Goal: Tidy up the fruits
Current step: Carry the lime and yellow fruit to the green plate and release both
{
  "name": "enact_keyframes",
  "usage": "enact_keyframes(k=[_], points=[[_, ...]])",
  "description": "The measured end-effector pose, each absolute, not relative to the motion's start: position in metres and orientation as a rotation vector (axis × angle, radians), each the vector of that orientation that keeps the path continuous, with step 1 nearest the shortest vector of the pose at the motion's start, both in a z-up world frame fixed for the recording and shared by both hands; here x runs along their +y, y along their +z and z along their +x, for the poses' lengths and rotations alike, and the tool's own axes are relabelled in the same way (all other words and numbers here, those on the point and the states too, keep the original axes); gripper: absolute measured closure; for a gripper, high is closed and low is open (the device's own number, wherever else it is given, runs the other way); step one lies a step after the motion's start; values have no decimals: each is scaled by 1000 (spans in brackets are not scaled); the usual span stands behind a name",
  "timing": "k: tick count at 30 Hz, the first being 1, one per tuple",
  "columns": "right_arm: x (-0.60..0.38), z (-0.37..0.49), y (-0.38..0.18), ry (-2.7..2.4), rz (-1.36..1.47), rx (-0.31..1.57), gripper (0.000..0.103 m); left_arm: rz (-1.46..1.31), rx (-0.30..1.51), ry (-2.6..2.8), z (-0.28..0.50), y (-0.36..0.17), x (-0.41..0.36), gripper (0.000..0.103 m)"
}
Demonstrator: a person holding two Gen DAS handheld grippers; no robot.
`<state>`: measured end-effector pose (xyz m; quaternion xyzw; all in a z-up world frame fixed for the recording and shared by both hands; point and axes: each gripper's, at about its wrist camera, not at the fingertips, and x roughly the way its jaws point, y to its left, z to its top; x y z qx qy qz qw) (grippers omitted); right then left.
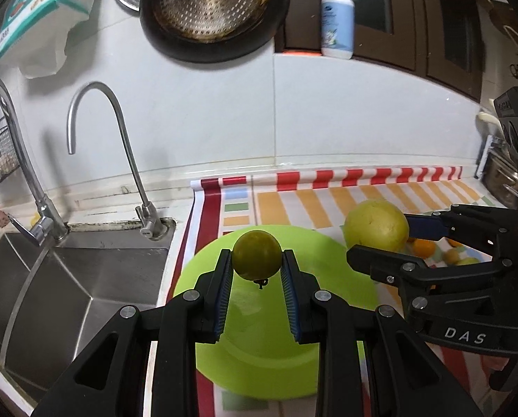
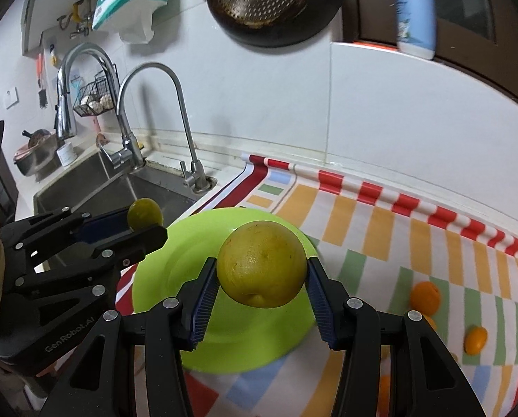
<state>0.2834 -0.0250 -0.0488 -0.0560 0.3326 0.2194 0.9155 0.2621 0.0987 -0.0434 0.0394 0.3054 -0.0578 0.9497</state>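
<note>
Left tongs (image 1: 257, 260) clamp a small yellow-green fruit (image 1: 257, 254), stem dangling, in the air above the lime-green plate (image 1: 328, 260); right tongs (image 2: 262, 271) grip a larger yellow citrus (image 2: 262, 264), also held over the plate, toward its right side. The plate, sitting on a striped cloth (image 2: 380, 229) that covers the counter, shows no fruit resting on it, so the sorting looks barely begun: both held fruits have yet to be set down. To the right of the plate, small oranges (image 2: 425, 297) lie loose on the cloth, among them a smaller one (image 2: 475, 340), apparently waiting their turn. Left of the plate is a steel sink (image 1: 67, 295) with a slim gooseneck tap (image 1: 120, 160) and a larger faucet (image 1: 26, 173) behind it. On the wall beyond the plate hang a perforated pan (image 1: 210, 3) and a tissue pack (image 1: 36, 10); a pump bottle (image 1: 337, 17) stands on a ledge. The two tongs hang close together over the plate, so they could crowd each other on the way down.
</note>
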Motion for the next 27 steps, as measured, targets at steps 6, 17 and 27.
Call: enact_keyframes(k=[6,17,27], points=[[-12,316,-72,442,-102,748,52,87,659,-113,289,-62,109,75],[1,360,-110,419,-78,849,52,90,749,-131,327,-100,120,75],[-1,372,-119,415,-42,874,51,70,778,-115,336,-106,123,60]])
